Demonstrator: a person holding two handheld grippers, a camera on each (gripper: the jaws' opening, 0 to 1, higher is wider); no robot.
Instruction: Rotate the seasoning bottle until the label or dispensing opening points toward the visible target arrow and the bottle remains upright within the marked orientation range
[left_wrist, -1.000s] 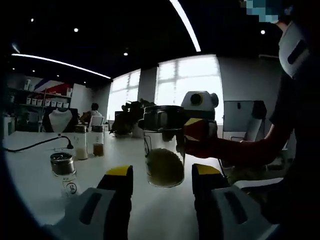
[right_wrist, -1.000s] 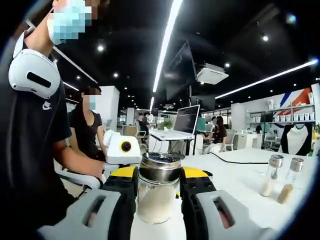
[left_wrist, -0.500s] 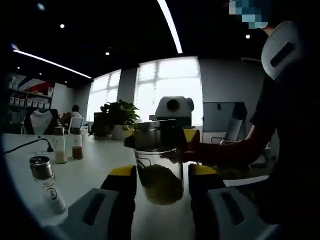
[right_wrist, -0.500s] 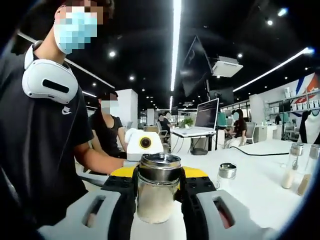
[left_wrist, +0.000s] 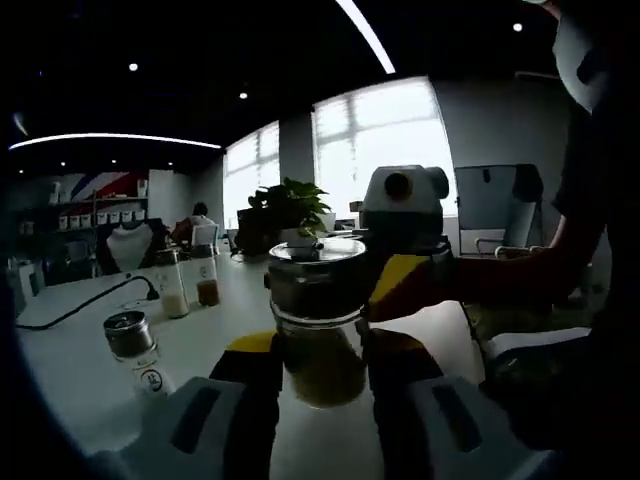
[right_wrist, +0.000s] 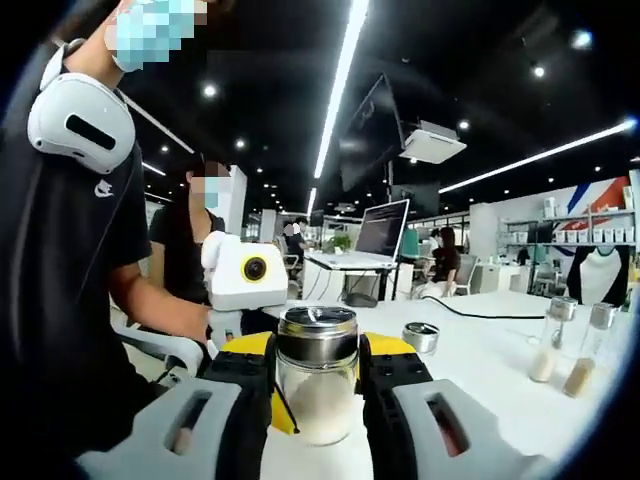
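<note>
In the left gripper view, the left hand-held gripper (left_wrist: 322, 352) has its two jaws closed against a glass seasoning bottle (left_wrist: 318, 320) with a metal lid, upright, part-filled with greenish-yellow powder. The right hand-held gripper (left_wrist: 405, 283) grips it from the far side. On the white counter (left_wrist: 70, 370), left, stand a small capped shaker (left_wrist: 138, 350) and two tall shakers (left_wrist: 188, 282).

In the right gripper view, the right hand-held gripper (right_wrist: 316, 352) clamps the same seasoning bottle (right_wrist: 317, 386); two tall shakers (right_wrist: 568, 346) of pale and brown seasoning stand far right.

Grey right gripper (right_wrist: 315, 375) — black jaws, yellow tips, person's black short-sleeved shirt (right_wrist: 70, 250), white headphones (right_wrist: 80, 120)
</note>
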